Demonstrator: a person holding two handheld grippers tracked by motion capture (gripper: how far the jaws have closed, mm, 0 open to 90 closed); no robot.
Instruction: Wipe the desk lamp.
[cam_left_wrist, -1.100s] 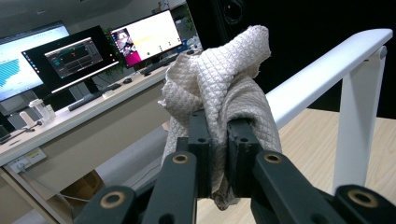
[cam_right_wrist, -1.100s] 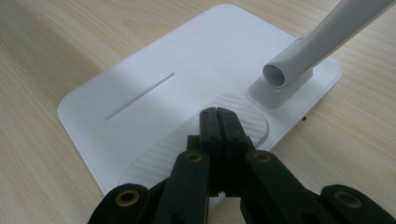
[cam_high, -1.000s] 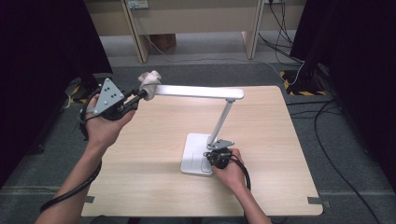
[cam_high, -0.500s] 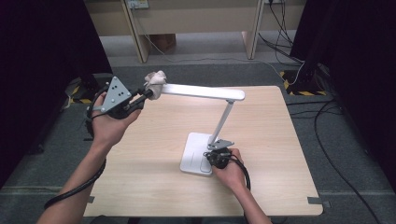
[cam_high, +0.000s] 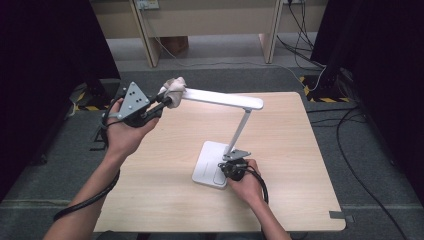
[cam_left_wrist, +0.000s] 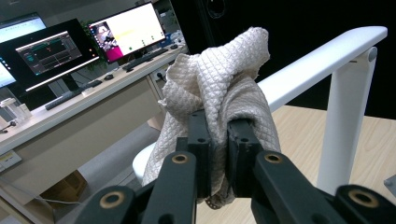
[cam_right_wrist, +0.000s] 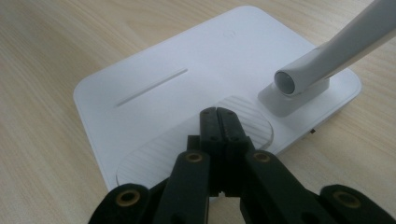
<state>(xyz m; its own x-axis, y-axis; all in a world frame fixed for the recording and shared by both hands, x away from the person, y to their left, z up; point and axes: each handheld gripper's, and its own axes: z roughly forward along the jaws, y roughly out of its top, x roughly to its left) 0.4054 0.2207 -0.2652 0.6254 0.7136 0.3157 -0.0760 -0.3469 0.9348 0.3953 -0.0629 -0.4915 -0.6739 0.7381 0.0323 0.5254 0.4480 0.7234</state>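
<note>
A person's left tool (cam_left_wrist: 218, 140), jaws clamped on a quilted cloth (cam_left_wrist: 219, 84), pressed it against the free end of a white desk lamp's head (cam_high: 220, 98), apparently mid-wipe. The right tool (cam_right_wrist: 218, 122), jaws closed and empty, steadied the lamp base (cam_right_wrist: 154, 70) near the tabletop (cam_high: 300, 165) centre. Next likely came a stroke along the head, with open room on both sides.
</note>
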